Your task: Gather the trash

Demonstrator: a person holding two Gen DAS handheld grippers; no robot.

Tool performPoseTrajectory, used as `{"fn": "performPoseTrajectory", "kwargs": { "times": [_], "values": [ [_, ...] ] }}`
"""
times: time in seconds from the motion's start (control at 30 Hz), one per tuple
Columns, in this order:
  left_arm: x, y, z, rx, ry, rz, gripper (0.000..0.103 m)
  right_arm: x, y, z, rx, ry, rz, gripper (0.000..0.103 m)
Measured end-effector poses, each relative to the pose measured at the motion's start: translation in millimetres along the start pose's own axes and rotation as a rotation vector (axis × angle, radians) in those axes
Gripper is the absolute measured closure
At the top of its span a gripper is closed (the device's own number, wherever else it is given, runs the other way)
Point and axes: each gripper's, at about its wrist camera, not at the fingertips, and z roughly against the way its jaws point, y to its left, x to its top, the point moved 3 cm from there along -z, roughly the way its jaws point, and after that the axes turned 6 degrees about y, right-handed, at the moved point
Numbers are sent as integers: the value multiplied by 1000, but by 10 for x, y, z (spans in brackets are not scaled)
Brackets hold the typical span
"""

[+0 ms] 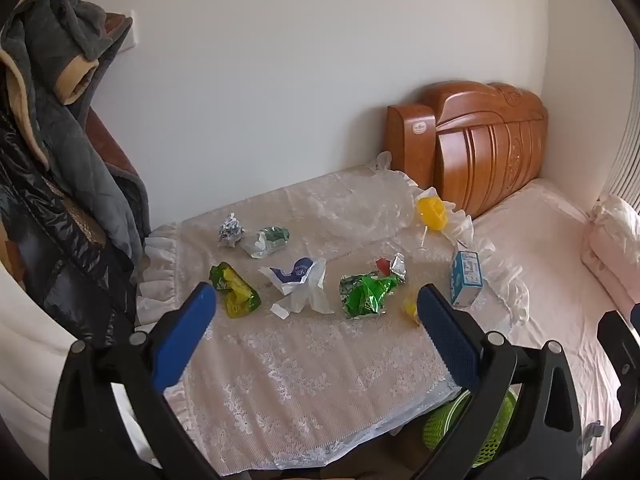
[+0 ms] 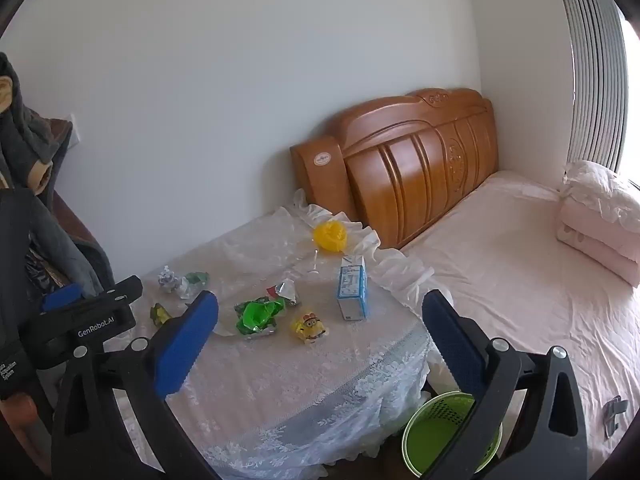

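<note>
Trash lies scattered on a lace-covered table (image 1: 304, 364): a green foil wrapper (image 1: 366, 294) (image 2: 258, 314), a white plastic bag with blue print (image 1: 302, 284), a yellow-green wrapper (image 1: 234, 292) (image 2: 160, 314), a crumpled paper ball (image 1: 231, 230) (image 2: 168, 278), a blue-white carton (image 1: 466, 278) (image 2: 352, 292) standing upright, and a small yellow cartoon packet (image 2: 308, 328). My left gripper (image 1: 316, 320) hangs open above the table's near half, nothing between its fingers. My right gripper (image 2: 320, 326) is open too, to the right of the left one (image 2: 80, 320). A green mesh bin (image 2: 444, 436) (image 1: 468, 424) stands on the floor by the table.
A bed with a pink sheet (image 2: 520, 280) and a carved wooden headboard (image 2: 412, 164) lies right of the table, folded bedding (image 2: 600, 220) on it. A yellow plastic piece (image 2: 330, 236) rests at the table's far edge. Dark clothes (image 1: 52, 160) hang at the left.
</note>
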Motion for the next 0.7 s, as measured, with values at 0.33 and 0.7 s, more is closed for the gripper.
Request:
{"fn": "performPoseTrajectory", "kwargs": {
  "times": [0.33, 0.7],
  "values": [
    [-17, 21, -21, -7, -5, 6, 7, 12, 111, -91, 4, 5, 0, 2],
    [-29, 60, -52, -7, -4, 26, 7, -36, 148, -117, 4, 9, 9, 2]
  ]
}}
